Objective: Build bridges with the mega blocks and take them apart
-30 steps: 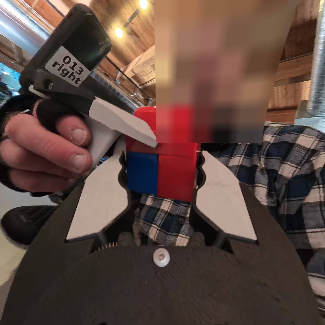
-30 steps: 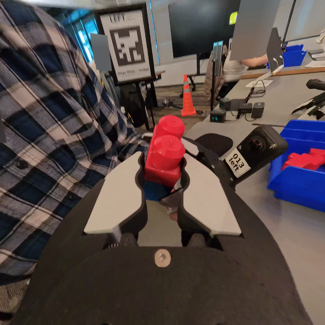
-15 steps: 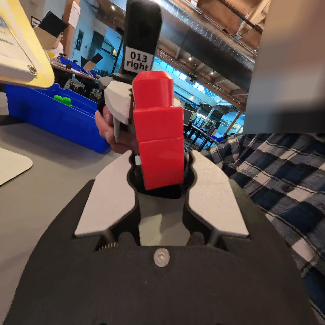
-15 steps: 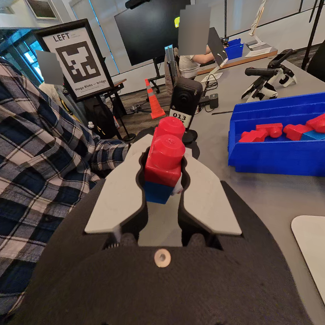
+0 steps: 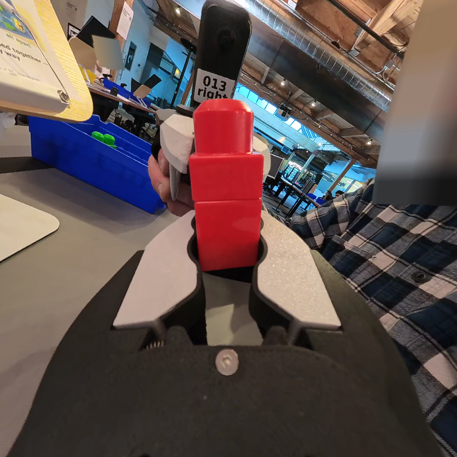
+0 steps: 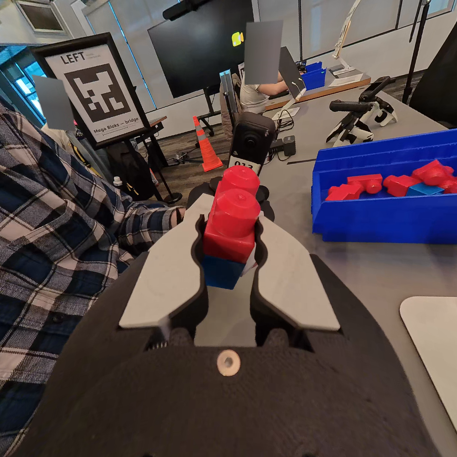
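A small block assembly is held in the air between both grippers. In the left wrist view my left gripper is shut on the lower red block, with both pads against its sides. A second red block with studs sits on top of it. My right gripper is shut on that top red two-stud block. A blue block hangs under it on the near side. The right gripper's white fingers show behind the stack in the left wrist view.
A blue bin with green blocks stands at the left, and a blue bin with red and blue blocks at the right. A white mat lies on the grey table. A person's plaid shirt is close by. Spare grippers rest farther back.
My left gripper swung round the assembly and its jaws closed from wide open onto the lower red block. My right gripper kept its grip on the top red block throughout.
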Demonstrator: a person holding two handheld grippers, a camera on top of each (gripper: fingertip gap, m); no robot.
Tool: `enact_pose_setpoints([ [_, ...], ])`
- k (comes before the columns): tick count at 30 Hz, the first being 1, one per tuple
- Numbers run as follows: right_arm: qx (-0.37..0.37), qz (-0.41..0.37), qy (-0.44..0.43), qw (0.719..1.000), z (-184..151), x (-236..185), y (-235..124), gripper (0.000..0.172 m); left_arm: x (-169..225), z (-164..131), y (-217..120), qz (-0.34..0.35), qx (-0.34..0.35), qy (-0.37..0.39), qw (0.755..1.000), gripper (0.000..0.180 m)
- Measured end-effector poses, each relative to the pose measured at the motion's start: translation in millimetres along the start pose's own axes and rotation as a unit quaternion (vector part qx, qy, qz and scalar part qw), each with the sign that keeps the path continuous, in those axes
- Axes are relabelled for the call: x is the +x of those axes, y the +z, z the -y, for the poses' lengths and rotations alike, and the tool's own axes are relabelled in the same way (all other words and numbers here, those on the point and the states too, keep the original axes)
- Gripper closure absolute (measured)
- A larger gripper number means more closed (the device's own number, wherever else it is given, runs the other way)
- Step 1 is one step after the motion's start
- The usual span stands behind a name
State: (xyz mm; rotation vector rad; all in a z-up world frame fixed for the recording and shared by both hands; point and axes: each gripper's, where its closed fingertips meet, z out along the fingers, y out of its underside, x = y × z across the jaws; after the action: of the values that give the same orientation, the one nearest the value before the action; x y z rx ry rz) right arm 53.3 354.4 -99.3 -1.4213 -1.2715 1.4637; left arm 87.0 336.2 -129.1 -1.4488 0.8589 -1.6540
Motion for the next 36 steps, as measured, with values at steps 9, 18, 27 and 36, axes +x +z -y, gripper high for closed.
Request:
enact_pose_setpoints([
  [9, -0.051, -0.077, -0.235, 0.968, 12, -9, -15, 0.073, 24, 2, -9, -0.162, 0.024, -0.108, 0.981, 0.139],
  [18, -0.143, -0.085, -0.453, 0.876, -12, -28, 15, 0.076, 42, -2, -3, -0.273, 0.06, -0.147, 0.949, 0.14],
  [27, -0.145, -0.112, -0.44, 0.879, -8, -26, 15, 0.077, 43, 4, -3, -0.289, 0.085, -0.163, 0.939, 0.139],
  [36, -0.261, -0.251, -0.425, 0.83, -9, 13, -5, 0.077, -4, 4, -1, 0.001, 0.023, -0.03, 0.999, 0.098],
])
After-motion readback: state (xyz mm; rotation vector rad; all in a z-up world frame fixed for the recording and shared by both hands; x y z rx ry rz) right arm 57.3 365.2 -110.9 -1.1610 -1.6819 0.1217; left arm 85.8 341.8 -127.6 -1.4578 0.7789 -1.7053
